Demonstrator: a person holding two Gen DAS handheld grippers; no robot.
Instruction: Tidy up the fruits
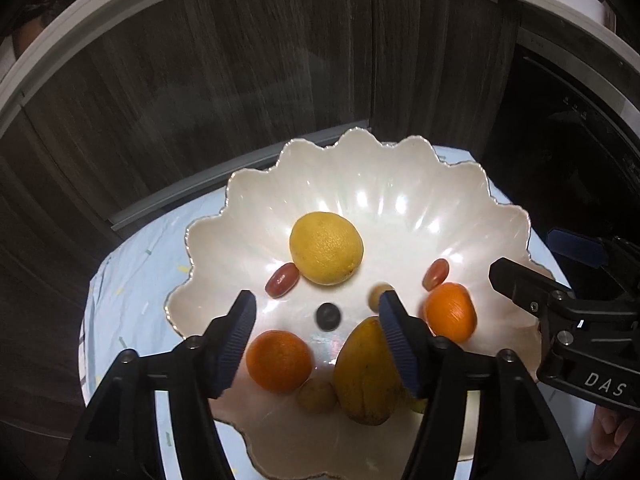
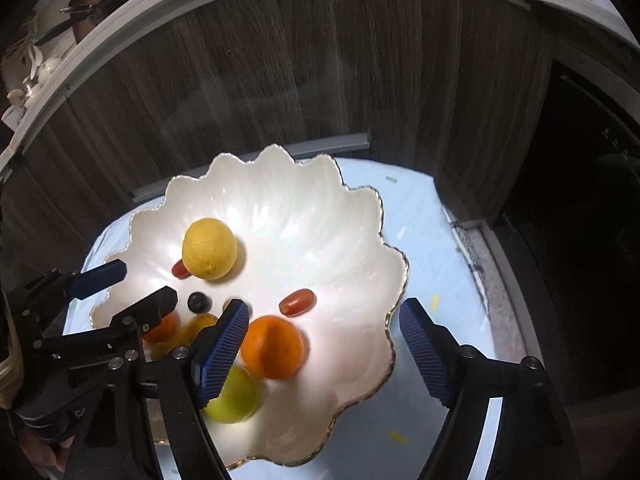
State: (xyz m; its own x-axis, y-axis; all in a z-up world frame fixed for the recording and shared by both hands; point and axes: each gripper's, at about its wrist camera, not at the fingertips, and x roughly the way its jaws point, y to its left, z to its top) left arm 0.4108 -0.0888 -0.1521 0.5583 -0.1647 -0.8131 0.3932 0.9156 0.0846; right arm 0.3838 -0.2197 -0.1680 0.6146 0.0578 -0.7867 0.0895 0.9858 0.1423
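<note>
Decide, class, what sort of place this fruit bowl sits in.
Probably a home kitchen: a scalloped white bowl of fruit on a cloth-covered table, dark wood-grain cabinet fronts under a pale countertop edge, and pans on it.

Dark wood panels [image 1: 240, 80], pale tablecloth [image 2: 432, 248]

Right gripper [image 2: 324, 344] open over bowl [image 2: 360, 208]; orange [image 2: 274, 346] between jaws.

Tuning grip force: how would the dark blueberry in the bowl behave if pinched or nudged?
The blueberry looks round and smooth, so it would probably roll on the glossy, sloped bowl. It is tiny against the left gripper pads, so likely light and easily squashed.
</note>
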